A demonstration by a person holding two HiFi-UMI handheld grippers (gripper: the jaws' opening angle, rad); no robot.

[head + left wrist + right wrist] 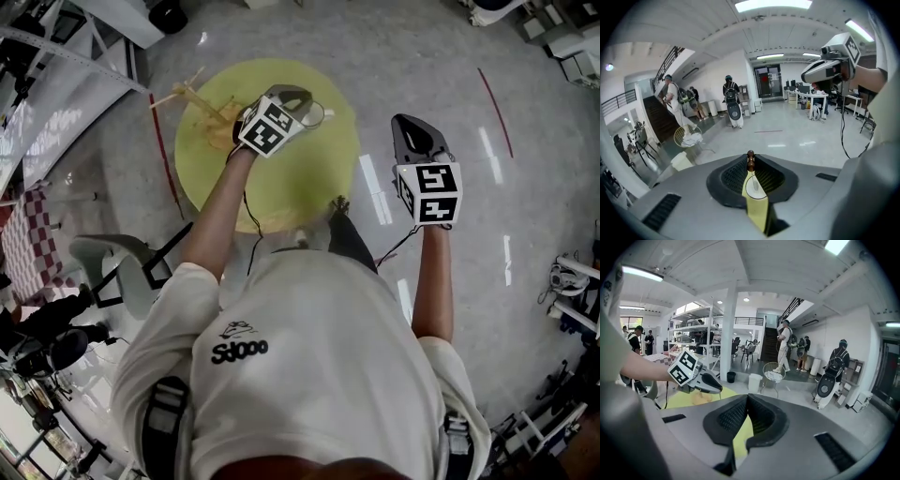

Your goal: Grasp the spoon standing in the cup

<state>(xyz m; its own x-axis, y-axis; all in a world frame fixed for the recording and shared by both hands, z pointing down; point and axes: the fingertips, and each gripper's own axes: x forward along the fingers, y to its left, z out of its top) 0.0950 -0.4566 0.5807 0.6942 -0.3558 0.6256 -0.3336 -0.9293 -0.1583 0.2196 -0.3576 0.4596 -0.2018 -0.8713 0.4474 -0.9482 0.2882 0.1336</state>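
Standing spoon point(750, 161) in clear cup point(762, 193)

A round yellow desk point(281, 187) stands on the grey floor point(422, 56). A clear cup point(317, 114) sits near its far edge.

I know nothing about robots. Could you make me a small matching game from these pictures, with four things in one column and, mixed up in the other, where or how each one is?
Things:
1. left tool
2. right tool
3. cup
4. round table

Descriptions:
A. yellow-green, seen from above
B. clear, on the table, with a spoon standing in it
C. jaws together with nothing between them, held over the grey floor
D. closed on the spoon's brown knobbed end

Pairs: 1-D, 2-C, 3-B, 4-A
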